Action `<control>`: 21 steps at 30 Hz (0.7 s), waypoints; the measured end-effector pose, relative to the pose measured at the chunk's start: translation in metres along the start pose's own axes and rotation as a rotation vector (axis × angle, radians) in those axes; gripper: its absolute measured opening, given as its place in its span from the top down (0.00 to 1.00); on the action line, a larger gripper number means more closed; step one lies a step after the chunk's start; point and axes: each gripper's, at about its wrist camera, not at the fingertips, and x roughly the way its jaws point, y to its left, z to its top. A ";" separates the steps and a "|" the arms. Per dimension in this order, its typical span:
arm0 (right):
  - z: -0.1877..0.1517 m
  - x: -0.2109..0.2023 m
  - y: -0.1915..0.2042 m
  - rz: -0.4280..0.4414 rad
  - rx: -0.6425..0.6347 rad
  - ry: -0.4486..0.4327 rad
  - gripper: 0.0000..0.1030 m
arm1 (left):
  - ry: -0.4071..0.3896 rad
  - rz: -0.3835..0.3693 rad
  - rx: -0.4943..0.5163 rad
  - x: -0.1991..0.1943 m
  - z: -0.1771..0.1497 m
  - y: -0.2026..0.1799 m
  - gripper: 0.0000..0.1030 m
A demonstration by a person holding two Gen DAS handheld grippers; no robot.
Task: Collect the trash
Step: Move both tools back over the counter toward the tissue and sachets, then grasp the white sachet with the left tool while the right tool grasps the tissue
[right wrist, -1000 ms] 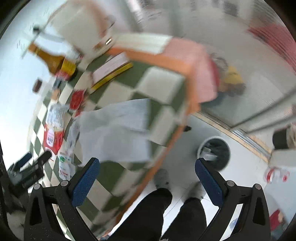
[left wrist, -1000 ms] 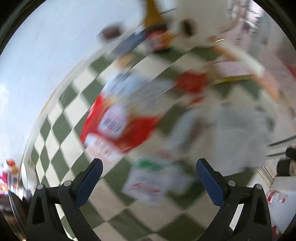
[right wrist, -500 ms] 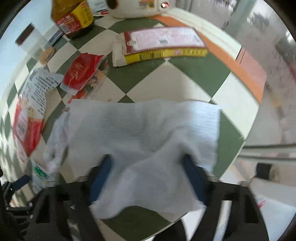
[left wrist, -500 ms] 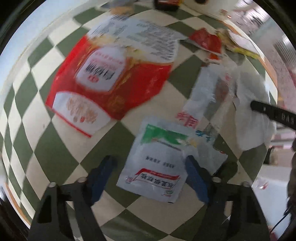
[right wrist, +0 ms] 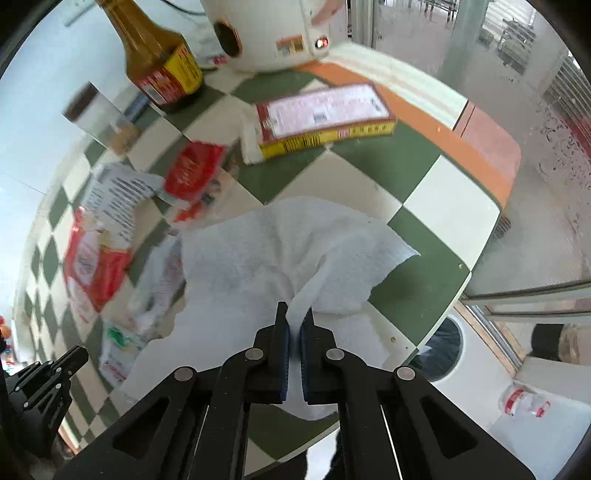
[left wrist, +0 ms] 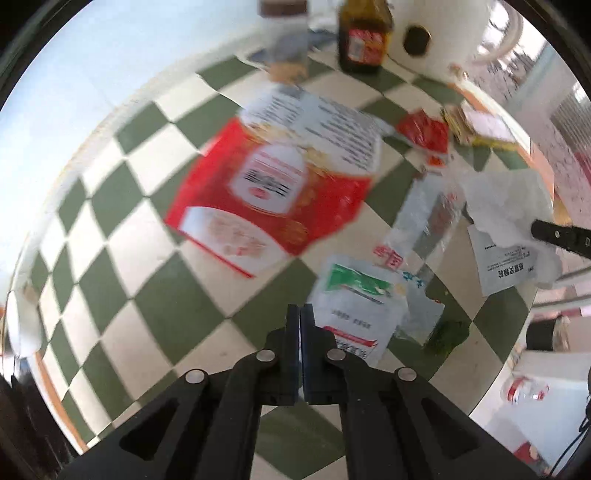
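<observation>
My right gripper [right wrist: 294,317] is shut on a white paper towel [right wrist: 280,254] and lifts a fold of it above the checkered table [right wrist: 436,192]. My left gripper [left wrist: 300,314] is shut; its tips meet at the edge of a white sachet with a green band [left wrist: 354,306], and I cannot tell whether it pinches it. A large red and white wrapper [left wrist: 273,188], a small red packet [left wrist: 423,131], a clear plastic wrapper [left wrist: 424,218] and a printed paper slip [left wrist: 506,262] lie on the table. The paper towel [left wrist: 506,206] and the right gripper's tip show in the left wrist view.
A brown sauce bottle [right wrist: 159,62], a white rice cooker [right wrist: 266,33], a glass jar [right wrist: 99,114] and a red and yellow box [right wrist: 321,118] stand at the back. A bin [right wrist: 443,350] stands on the floor below the table's edge. A plastic bottle [right wrist: 524,400] lies on the floor.
Both grippers have closed from open. The right one has pinched the paper towel and raised a fold. The left one has drawn back and to the left, toward the sachet's edge.
</observation>
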 end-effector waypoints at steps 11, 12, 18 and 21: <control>-0.003 -0.037 -0.025 0.114 0.073 -0.060 0.96 | 0.124 -0.218 -0.112 0.053 -0.005 0.006 0.50; -0.003 -0.036 -0.027 0.112 0.075 -0.057 0.96 | 0.077 -0.219 -0.075 0.049 -0.004 0.001 0.40; -0.007 -0.025 -0.038 0.094 0.096 -0.037 0.96 | 0.062 -0.063 0.031 0.052 0.000 -0.025 0.56; -0.009 -0.024 -0.040 0.089 0.095 -0.036 0.96 | 0.056 -0.071 0.040 0.046 0.003 -0.030 1.00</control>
